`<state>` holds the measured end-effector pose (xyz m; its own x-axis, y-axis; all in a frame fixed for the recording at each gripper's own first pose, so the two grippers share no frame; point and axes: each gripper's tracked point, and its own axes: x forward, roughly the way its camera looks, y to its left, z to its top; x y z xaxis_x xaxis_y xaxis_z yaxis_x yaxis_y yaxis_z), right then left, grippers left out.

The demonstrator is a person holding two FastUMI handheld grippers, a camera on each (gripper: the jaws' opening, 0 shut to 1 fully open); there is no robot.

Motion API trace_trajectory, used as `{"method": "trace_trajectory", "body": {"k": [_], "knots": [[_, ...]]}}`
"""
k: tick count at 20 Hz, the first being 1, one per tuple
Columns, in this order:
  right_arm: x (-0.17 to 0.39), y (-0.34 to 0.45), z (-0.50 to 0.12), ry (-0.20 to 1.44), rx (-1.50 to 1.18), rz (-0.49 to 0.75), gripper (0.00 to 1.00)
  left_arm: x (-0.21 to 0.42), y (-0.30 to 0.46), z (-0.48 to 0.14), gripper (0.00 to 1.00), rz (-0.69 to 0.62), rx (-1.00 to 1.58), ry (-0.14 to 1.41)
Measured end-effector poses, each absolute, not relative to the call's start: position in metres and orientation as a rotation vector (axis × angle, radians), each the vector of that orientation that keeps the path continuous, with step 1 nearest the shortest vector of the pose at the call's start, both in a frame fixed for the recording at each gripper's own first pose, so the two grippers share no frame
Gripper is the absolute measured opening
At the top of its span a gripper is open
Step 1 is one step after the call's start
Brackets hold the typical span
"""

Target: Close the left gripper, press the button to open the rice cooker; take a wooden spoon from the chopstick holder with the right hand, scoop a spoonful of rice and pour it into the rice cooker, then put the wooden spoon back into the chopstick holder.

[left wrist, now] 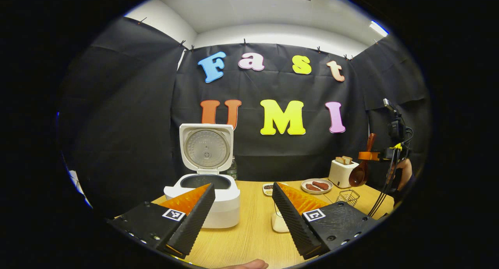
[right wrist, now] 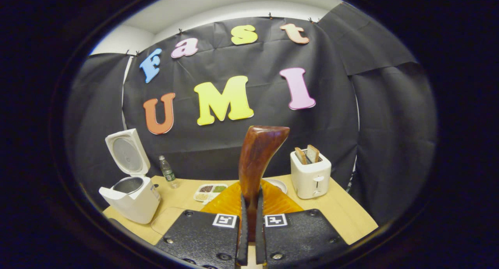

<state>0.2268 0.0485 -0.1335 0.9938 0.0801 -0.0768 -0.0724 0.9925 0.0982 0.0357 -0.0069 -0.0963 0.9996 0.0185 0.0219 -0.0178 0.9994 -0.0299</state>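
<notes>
Wooden table [left wrist: 253, 222] in a black-draped booth. Right gripper [right wrist: 249, 218]: fingers clamped on the handle of the wooden spoon [right wrist: 257, 160], held aloft, bowl hanging down in the left gripper view. Left gripper [left wrist: 241, 218]: fingers spread apart, holding nothing, low over the table. Rice cooker [left wrist: 206, 195] at table's left, lid raised. Wire chopstick holder [left wrist: 347, 197] just in front of the toaster [left wrist: 342, 172], below the spoon.

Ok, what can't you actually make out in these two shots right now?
- Rice cooker pot contents: left gripper view, hidden by its rim and the left gripper finger.
- Wooden spoon bowl: right gripper view, hidden below the right gripper.
- Small tray contents: right gripper view, too small.
</notes>
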Motion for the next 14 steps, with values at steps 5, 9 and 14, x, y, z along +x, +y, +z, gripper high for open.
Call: {"method": "trace_trajectory", "body": {"k": [5, 9, 14], "knots": [[0.239, 0.041, -0.165, 0.081, 0.059, 0.034, 0.15, 0.041, -0.011, -0.101, 0.94, 0.019, -0.023, -0.009], [0.250, 0.043, -0.191, 0.110, 0.055, 0.043, 0.17, 0.045, -0.013, -0.103, 0.94, 0.016, -0.020, -0.002], [0.257, 0.024, -0.209, 0.152, 0.075, -0.008, 0.34, 0.047, -0.011, -0.106, 0.94, 0.015, -0.028, 0.010]]}}
